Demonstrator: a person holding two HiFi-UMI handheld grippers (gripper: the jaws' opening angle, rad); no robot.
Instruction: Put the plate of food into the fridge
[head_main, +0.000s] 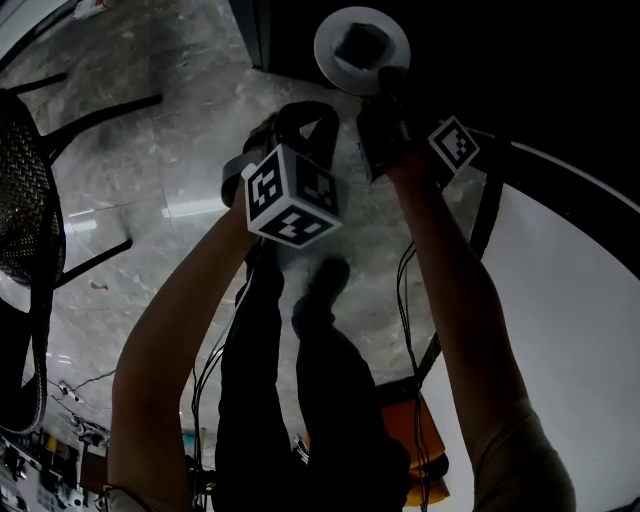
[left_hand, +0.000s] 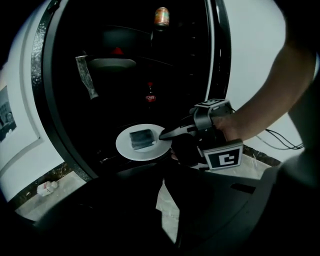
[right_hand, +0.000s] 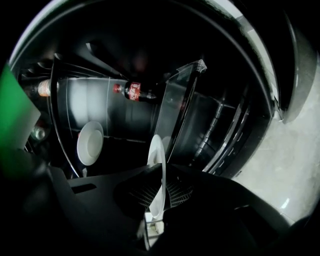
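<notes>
Now the plate (left_hand: 140, 154), with a dark block of food (left_hand: 141, 138) on it, hangs level at the mouth of the open fridge (left_hand: 218, 65), low down and in front of the dark lower space. I cannot tell whether it rests on anything yet. The right gripper (left_hand: 165, 134) is clamped on the plate's near rim, and its own view shows the rim edge-on between its jaws. The left gripper (head_main: 300, 125) hangs beside it with its jaws closed together and nothing between them.

Inside the fridge, a white bowl (left_hand: 112, 63) sits on an upper shelf, a bottle with a red label (left_hand: 150, 95) stands further back, and a can (left_hand: 161, 16) is near the top. A glass shelf edge (right_hand: 180, 110) lies close ahead of the plate.

By my reading, the carrying step is nearly done and the placing step is about to start. The next move calls for pushing the plate forward onto a free stretch of shelf, holding it flat so the food does not slide. It must clear the glass edge. Only then should the jaws open and the gripper draw straight back.
</notes>
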